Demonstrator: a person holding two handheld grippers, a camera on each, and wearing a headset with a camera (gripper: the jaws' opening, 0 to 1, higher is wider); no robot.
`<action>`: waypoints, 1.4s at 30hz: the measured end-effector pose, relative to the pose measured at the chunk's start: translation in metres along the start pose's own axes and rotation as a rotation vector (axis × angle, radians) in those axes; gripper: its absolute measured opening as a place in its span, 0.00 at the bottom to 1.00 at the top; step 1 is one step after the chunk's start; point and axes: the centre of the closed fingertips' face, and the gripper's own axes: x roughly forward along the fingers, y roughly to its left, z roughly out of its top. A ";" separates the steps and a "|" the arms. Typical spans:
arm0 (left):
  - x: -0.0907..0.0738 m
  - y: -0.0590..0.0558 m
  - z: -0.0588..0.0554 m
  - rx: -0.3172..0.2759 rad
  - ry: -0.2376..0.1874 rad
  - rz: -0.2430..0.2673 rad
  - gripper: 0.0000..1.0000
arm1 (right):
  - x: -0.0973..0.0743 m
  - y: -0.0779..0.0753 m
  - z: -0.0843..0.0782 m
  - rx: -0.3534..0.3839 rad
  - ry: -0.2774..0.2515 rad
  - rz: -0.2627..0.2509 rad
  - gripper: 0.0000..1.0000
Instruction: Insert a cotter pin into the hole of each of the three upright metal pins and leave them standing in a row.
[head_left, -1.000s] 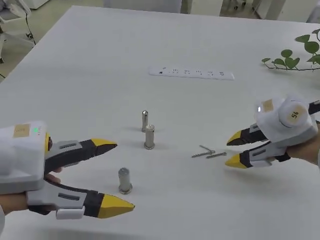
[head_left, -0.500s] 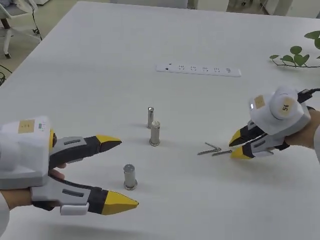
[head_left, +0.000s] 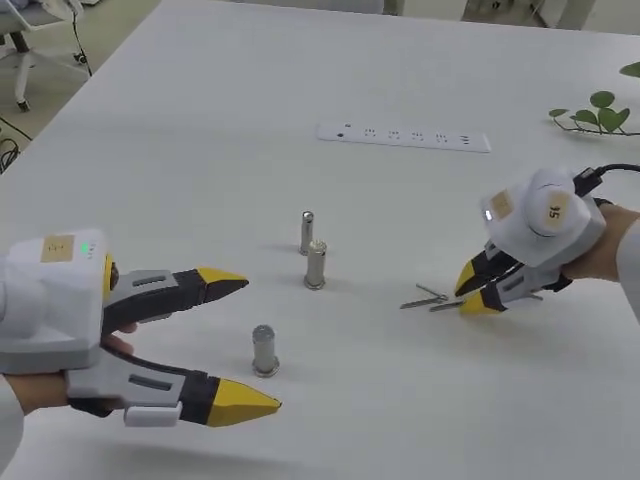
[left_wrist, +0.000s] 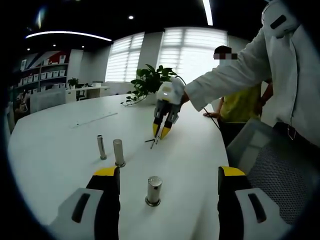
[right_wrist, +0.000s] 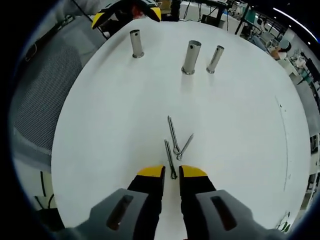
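Observation:
Three metal pins stand upright on the white table: a thin one (head_left: 307, 231), a thicker one (head_left: 316, 265) just in front of it, and a short one (head_left: 264, 350) nearer me. My left gripper (head_left: 240, 342) is open wide, its yellow tips flanking the short pin (left_wrist: 153, 190) without touching it. Three cotter pins (head_left: 428, 298) lie loose to the right. My right gripper (right_wrist: 171, 173) is low over them, jaws drawn to a narrow gap with the end of one cotter pin (right_wrist: 170, 155) lying between the tips. The other two cotter pins (right_wrist: 179, 140) lie just beyond.
A white power strip (head_left: 404, 137) lies farther back on the table (head_left: 180, 150). A green plant (head_left: 595, 110) sits at the far right edge. A person (left_wrist: 235, 107) stands beyond the table, beside a mesh chair (left_wrist: 280, 165).
My right gripper has come down and left onto the cotter pins, and its jaws have narrowed around one. The left gripper has held its place, still open.

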 end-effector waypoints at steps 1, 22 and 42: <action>0.000 0.000 0.000 0.000 0.000 0.000 0.80 | 0.001 0.001 0.000 -0.009 0.005 0.004 0.13; -0.003 -0.002 0.001 0.008 -0.001 0.006 0.79 | 0.001 0.006 -0.001 -0.027 0.017 -0.002 0.03; -0.002 -0.009 0.011 0.032 -0.008 0.002 0.77 | -0.015 0.022 0.017 -0.003 -0.018 -0.005 0.02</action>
